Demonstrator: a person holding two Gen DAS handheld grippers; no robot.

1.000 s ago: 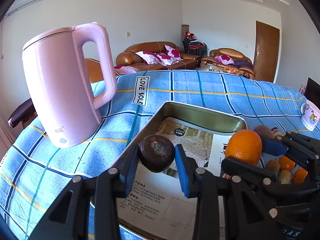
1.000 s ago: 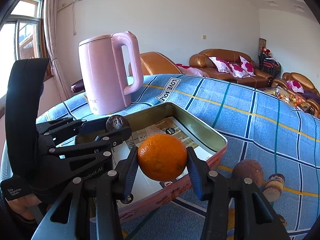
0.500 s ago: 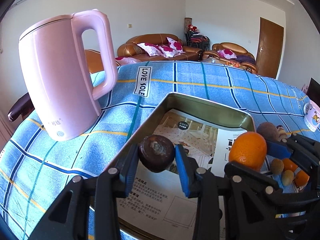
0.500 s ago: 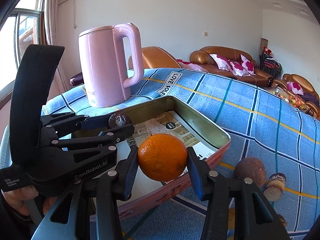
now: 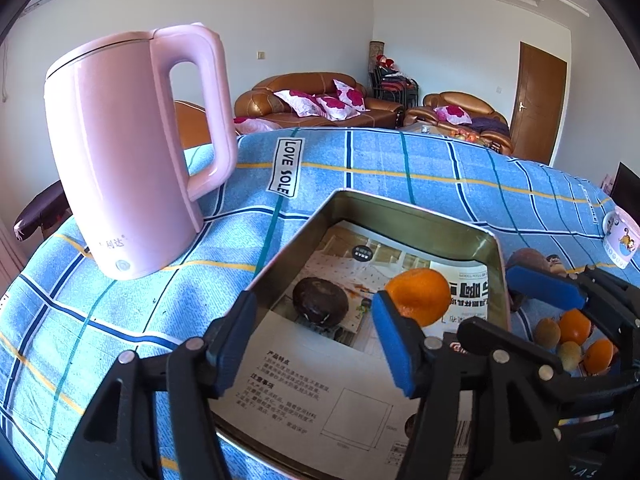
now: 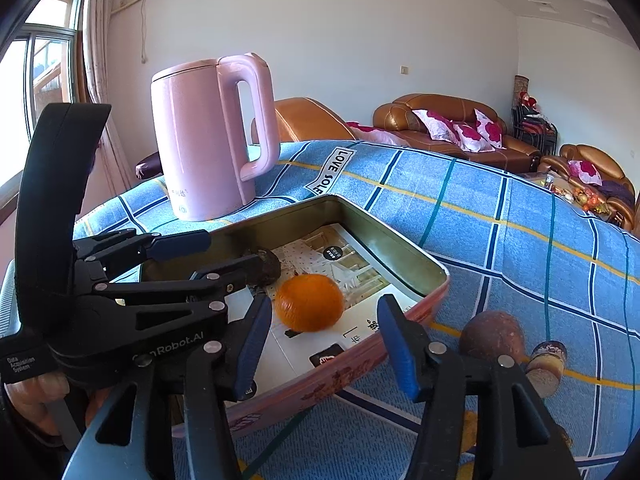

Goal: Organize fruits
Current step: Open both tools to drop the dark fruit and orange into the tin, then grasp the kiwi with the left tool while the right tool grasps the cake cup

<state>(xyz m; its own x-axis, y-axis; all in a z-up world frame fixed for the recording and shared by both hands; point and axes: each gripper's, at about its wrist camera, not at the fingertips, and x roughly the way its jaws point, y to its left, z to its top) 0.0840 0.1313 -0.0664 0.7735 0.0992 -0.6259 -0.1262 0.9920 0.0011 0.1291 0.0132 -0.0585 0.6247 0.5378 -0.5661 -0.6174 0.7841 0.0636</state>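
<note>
A dark brown round fruit (image 5: 320,302) lies on the printed paper inside the open metal tin (image 5: 420,210). An orange (image 5: 418,296) lies just right of it, also in the tin. My left gripper (image 5: 314,320) hangs over the dark fruit, its jaws opening and its blue pads clear of the fruit. My right gripper (image 6: 324,320) hangs over the orange (image 6: 310,302), jaws likewise opening with both pads off it. In the right wrist view the left gripper (image 6: 240,252) half hides the dark fruit (image 6: 268,266).
A tall pink kettle (image 5: 136,168) stands left of the tin on the blue checked cloth. Outside the tin's right wall lie a brown fruit (image 6: 490,334), a small jar (image 6: 546,364), and several small oranges and kiwis (image 5: 572,332). A cartoon mug (image 5: 622,240) is at the far right.
Both grippers' jaws have spread apart. The dark fruit and the orange have left the pads and dropped onto the paper in the tin. Neither hand has shifted.
</note>
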